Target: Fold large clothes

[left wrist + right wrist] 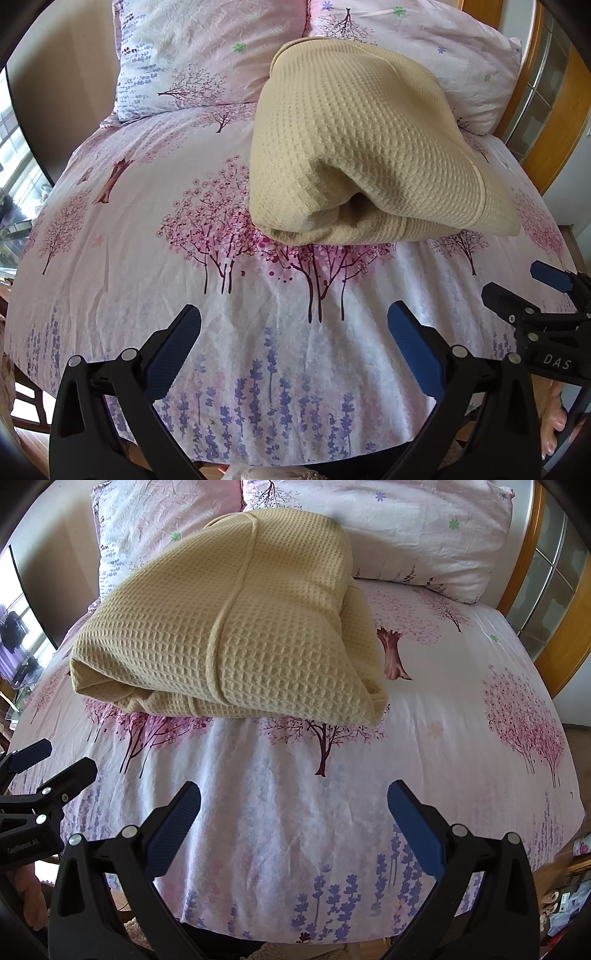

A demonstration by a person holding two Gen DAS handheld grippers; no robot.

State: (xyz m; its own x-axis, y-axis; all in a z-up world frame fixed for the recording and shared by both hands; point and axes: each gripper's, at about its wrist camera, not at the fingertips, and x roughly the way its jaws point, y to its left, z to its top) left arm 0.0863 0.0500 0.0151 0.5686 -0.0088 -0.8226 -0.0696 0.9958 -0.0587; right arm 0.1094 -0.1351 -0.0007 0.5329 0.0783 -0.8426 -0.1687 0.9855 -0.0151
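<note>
The folded beige garment lies on the bed, well ahead of the left tool and the right tool; both are wide open and hold nothing. Its long axis runs from the tools toward the pillows.

Floral bedsheet, two pillows

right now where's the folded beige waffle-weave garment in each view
Left wrist view: folded beige waffle-weave garment lies upper right of centre on the bed.
Right wrist view: same garment lies upper left of centre.
Shared landmark: dark pink tree print just below its near edge.
</note>
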